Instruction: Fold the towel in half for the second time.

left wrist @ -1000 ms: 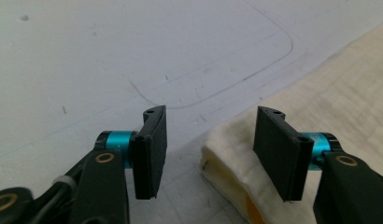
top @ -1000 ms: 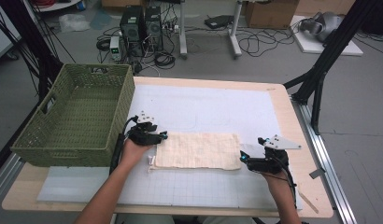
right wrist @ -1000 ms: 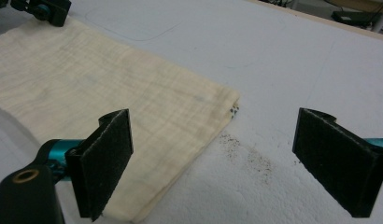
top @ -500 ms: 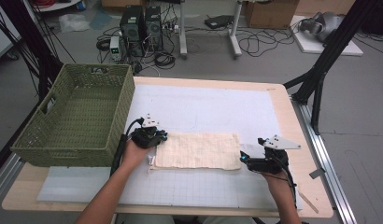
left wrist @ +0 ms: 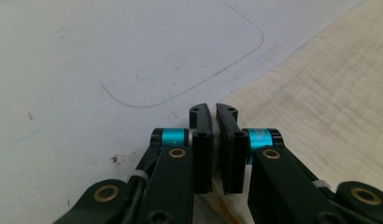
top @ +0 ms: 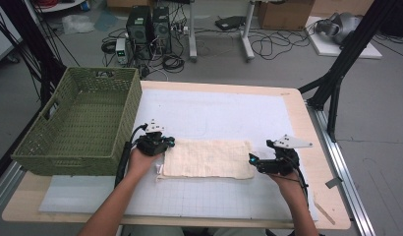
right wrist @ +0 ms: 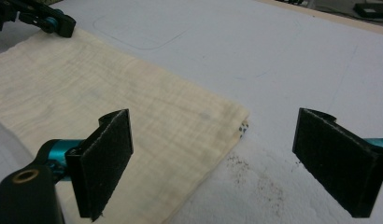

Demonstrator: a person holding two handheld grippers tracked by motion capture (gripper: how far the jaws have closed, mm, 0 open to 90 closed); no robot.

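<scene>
The high view is looking forward and down over the whole tabletop (top: pixel 288 98); both gripper views are riding low and close, sharing the cream cloth (top: pixel 207 158).

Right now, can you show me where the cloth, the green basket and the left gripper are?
cloth (top: pixel 209 157), high view, its flat middle.
green basket (top: pixel 67 160), high view, near woven wall.
left gripper (left wrist: pixel 214 116), left gripper view, between its fingertips.

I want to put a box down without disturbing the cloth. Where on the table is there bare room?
The white mat is bare behind the cream folded cloth, between the green wicker basket and the table's right edge. A narrower bare strip runs in front of the cloth between the forearms. It is crowded at both cloth ends, by the left gripper and right gripper.
</scene>
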